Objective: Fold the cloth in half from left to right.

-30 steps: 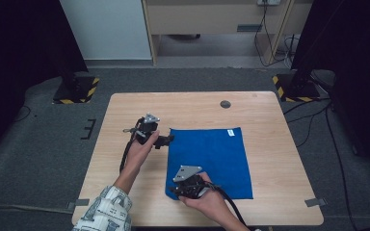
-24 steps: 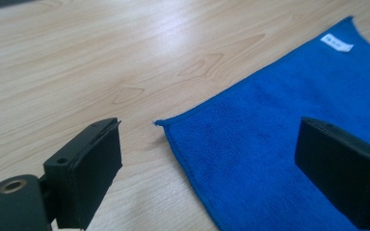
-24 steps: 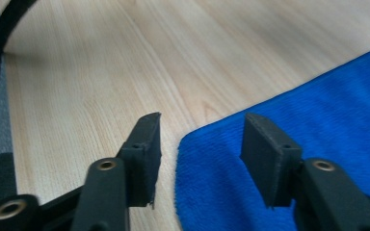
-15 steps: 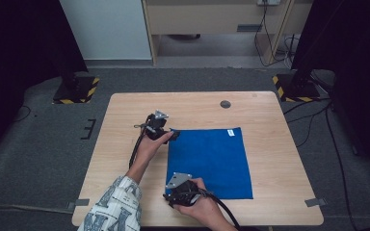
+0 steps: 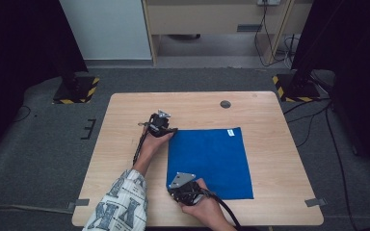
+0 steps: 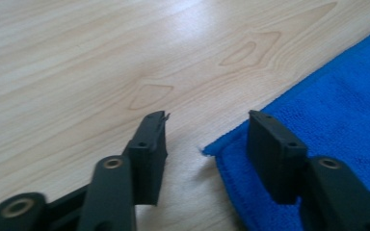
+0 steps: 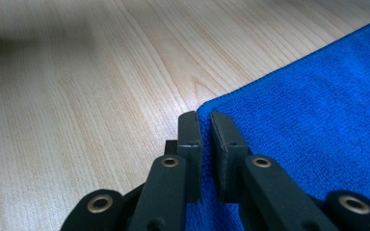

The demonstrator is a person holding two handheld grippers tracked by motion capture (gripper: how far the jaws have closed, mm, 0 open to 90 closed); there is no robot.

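Note:
A blue cloth (image 5: 212, 159) lies flat on the wooden table (image 5: 270, 120). My left gripper (image 5: 160, 124) sits at the cloth's far left corner. In the left gripper view it (image 6: 207, 132) is open, with the cloth's corner tip (image 6: 212, 148) lying between the jaws on the tabletop. My right gripper (image 5: 182, 185) rests at the cloth's near left corner. In the right gripper view it (image 7: 205, 127) has its jaws closed to a thin slit on the edge of that cloth corner (image 7: 318, 96).
A small white label (image 5: 230, 132) marks the cloth's far right corner. A dark round grommet (image 5: 225, 104) is set in the table near its far edge. Black stand bases with yellow-striped tape (image 5: 74, 91) sit on the floor beyond the far corners.
My left gripper has shifted slightly right and away, up to the cloth's far left corner. My right gripper has drawn back toward the near left corner. The cloth has stayed flat.

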